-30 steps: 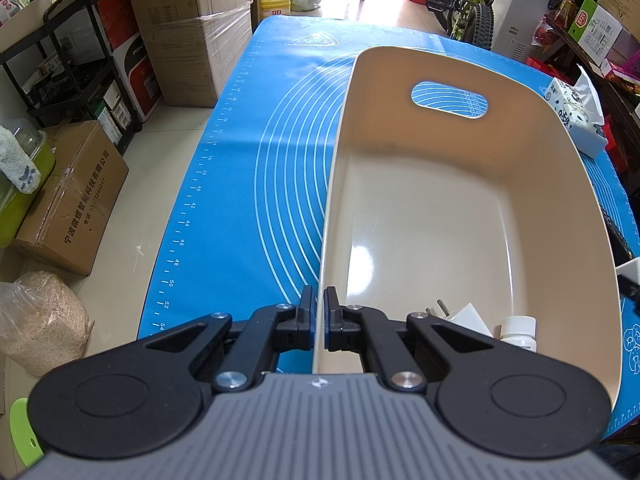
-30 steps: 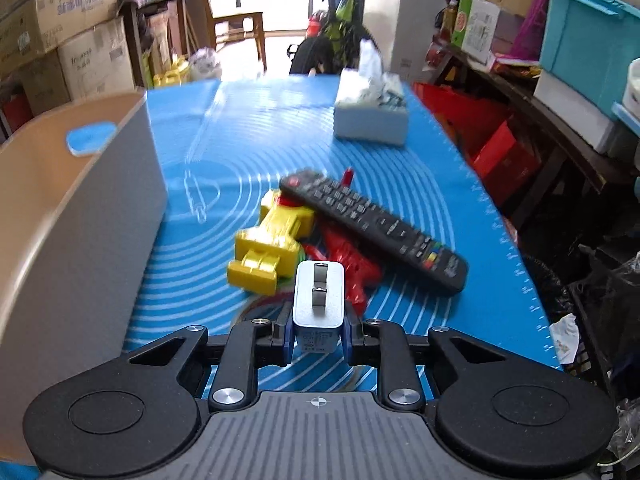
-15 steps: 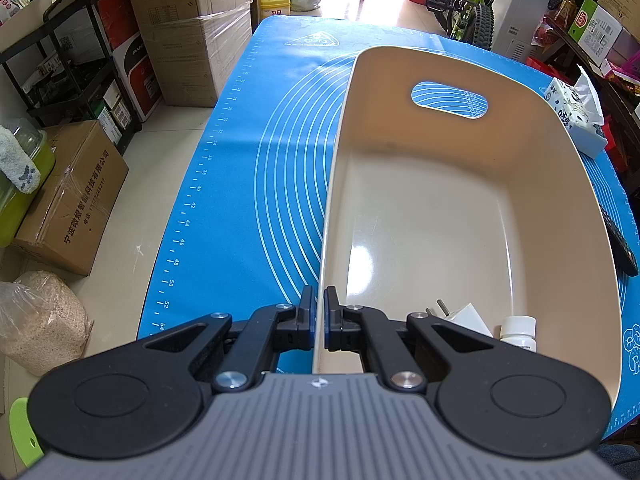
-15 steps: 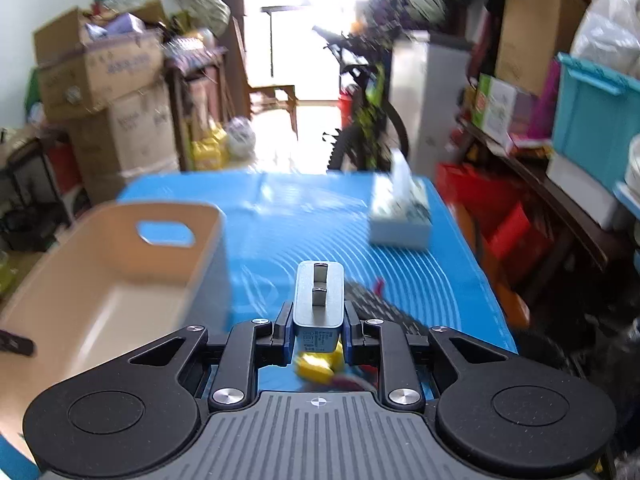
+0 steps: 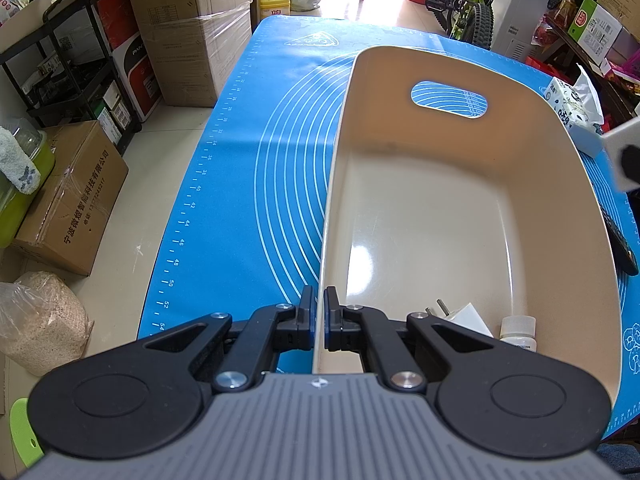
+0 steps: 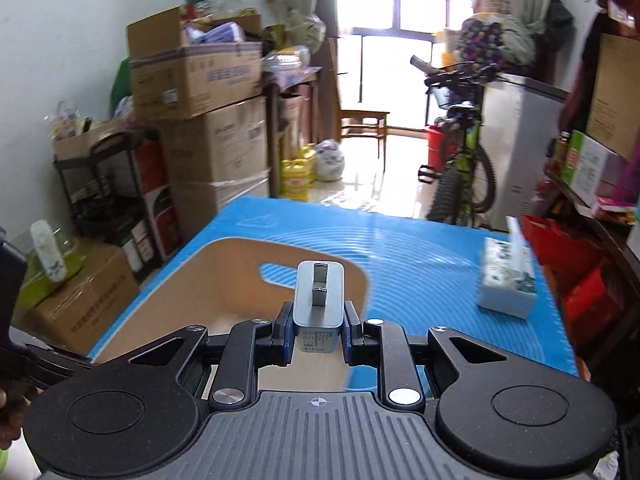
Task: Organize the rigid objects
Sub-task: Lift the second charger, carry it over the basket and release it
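A beige plastic bin (image 5: 472,216) with a handle slot stands on the blue mat (image 5: 256,184). My left gripper (image 5: 319,314) is shut on the bin's near-left rim, with the wall pinched between its pads. A white plug (image 5: 466,314) and a small white bottle (image 5: 518,330) lie in the bin's near corner. My right gripper (image 6: 318,332) is shut on a grey power adapter (image 6: 319,296) with folded prongs. It holds the adapter in the air over the bin (image 6: 224,280). The adapter's tip (image 5: 618,140) shows above the bin's right rim in the left wrist view.
A tissue pack (image 6: 506,278) sits on the mat to the right of the bin. A black remote (image 5: 620,240) lies beside the bin's right wall. Cardboard boxes (image 5: 188,24), a black rack (image 5: 68,80) and a bicycle (image 6: 460,168) stand around the table.
My right gripper rose and swung left with the adapter. The toys and remote left its view and the bin now lies under it. Its tip entered the left wrist view. The left gripper stayed still.
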`<state>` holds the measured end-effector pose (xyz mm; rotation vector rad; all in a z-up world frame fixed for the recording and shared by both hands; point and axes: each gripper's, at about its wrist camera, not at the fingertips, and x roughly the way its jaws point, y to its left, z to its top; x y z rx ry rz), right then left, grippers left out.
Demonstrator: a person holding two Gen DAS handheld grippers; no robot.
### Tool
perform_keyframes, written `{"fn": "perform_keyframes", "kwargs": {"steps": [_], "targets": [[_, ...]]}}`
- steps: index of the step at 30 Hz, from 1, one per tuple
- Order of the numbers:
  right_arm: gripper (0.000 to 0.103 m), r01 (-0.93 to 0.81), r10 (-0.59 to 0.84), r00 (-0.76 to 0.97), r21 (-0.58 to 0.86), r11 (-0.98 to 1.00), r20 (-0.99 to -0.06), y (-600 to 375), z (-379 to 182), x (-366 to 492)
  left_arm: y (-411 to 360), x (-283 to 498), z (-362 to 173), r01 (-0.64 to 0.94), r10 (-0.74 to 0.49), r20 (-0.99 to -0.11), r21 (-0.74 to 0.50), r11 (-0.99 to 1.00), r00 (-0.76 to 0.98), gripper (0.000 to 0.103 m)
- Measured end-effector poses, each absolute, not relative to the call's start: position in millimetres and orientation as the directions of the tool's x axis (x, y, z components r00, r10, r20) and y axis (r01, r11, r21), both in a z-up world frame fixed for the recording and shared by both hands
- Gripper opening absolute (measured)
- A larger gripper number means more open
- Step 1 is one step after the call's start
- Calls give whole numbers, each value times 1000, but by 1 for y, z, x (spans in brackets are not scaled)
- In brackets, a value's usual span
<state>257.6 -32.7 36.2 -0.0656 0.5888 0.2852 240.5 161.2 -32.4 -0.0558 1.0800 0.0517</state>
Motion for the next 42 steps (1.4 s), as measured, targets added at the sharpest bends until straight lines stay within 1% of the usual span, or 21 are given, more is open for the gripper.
{"fn": "perform_keyframes", "kwargs": {"steps": [9,15,18,23,29,35,37,38,39,41,42], "targets": [[31,-392,313,686,29,919,-656,23,9,273,162,240,-33,-68,15,-882,-19,998,470,5],[31,-446,356,590,75,892,-725,55,-13,277,162,241,-34,-68,11,-884,-24,997,468,5],[31,-439,367,552,113,891,-749,56,-22,285,159,241,-34,-65,17,-883,-16,998,469,5],[31,-411,353,494,144,900,-795,55,-39,299,158,241,-34,-65,15,-883,-18,998,468,5],[31,-379,301,426,134,916,-853,58,-62,311,158,242,-33,-64,15,-883,-17,998,468,5],[31,-371,264,361,122,921,-894,61,-78,319,157,242,-34,-65,18,-884,-14,998,468,5],[31,-377,261,360,116,919,-895,61,-78,319,157,242,-33,-64,15,-883,-17,998,470,5],[33,-380,259,357,114,918,-898,61,-79,318,157,242,-33,-63,13,-883,-19,998,468,4],[37,-380,257,352,113,918,-900,61,-79,318,157,242,-34,-62,15,-884,-16,998,467,4],[50,-372,257,366,112,921,-894,59,-76,316,157,242,-34,-63,19,-885,-11,998,464,5],[54,-369,264,378,117,922,-887,57,-73,315,157,242,-35,-65,20,-887,-11,998,462,5]]}}
